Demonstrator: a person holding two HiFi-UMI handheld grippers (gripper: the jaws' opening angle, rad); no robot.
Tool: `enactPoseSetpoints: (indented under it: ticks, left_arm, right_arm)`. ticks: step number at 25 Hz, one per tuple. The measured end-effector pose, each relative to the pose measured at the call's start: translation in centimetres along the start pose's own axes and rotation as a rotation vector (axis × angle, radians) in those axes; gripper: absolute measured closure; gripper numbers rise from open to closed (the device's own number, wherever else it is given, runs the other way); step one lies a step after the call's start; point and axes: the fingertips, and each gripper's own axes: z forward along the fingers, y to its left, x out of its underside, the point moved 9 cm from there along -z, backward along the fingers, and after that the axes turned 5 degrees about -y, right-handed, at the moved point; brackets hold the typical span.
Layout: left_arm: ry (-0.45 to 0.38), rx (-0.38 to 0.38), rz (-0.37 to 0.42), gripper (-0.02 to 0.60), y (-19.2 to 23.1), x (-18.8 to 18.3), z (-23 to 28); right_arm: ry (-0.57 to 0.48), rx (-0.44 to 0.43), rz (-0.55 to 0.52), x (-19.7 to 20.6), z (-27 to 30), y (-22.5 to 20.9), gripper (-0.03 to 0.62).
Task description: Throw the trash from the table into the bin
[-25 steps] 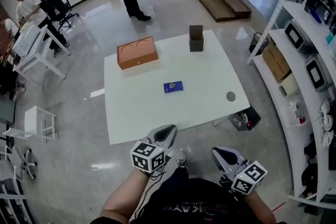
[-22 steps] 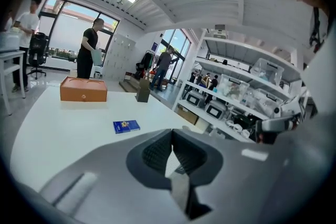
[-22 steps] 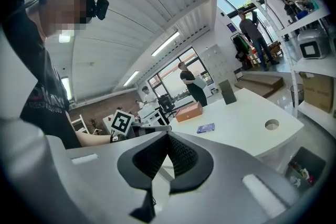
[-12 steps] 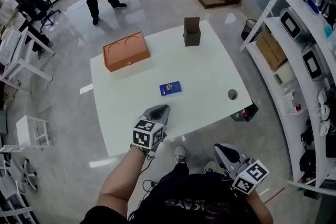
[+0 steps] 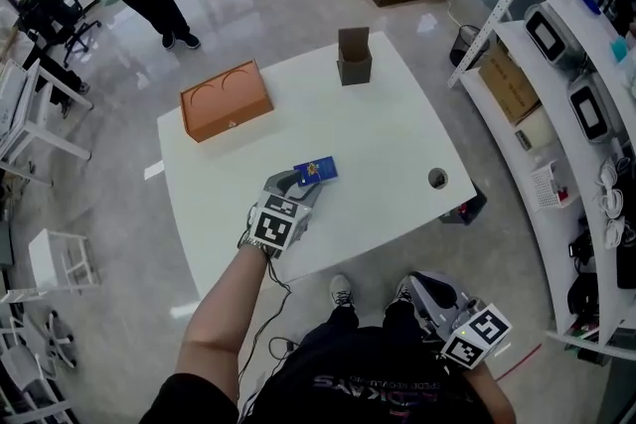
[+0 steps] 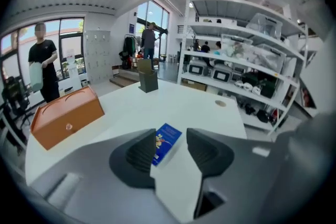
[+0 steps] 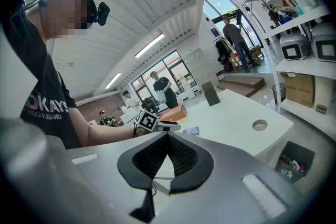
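Fingers of left gripper (image 6: 171, 138) opening, blue packet (image 6: 167, 143) between them; right gripper (image 7: 168, 139) fingers together.

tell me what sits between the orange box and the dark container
Nothing: only bare white table between orange box and dark container, clear in the head view.
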Motion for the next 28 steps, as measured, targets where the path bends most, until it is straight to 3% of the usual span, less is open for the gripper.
enactPoseSetpoints:
  ticks: [6, 14, 21, 28]
  left_arm:
    - [0.183, 0.055, 0.276, 0.31, 1.0, 0.4, 3.7]
    - [0.321, 0.154, 0.485, 0.308, 0.8, 0.8, 7.6]
    - [0.41, 0.215, 0.539, 0.308, 0.7, 1.1, 9.3]
    - [0.468, 0.298, 0.49, 0.308, 1.3, 0.9, 10.1]
  right_arm:
    - [0.0, 0.017, 0.021, 0.2, 0.3, -0.5, 0.594]
    - [-0.003, 0.051, 0.054, 1.1, -0.4, -1.7, 0.594]
    - [0.0, 0.06, 0.074, 1.3, -0.7, -2.4, 0.594]
    - [0.007, 0.05, 0.095, 1.6, -0.8, -2.9, 0.594]
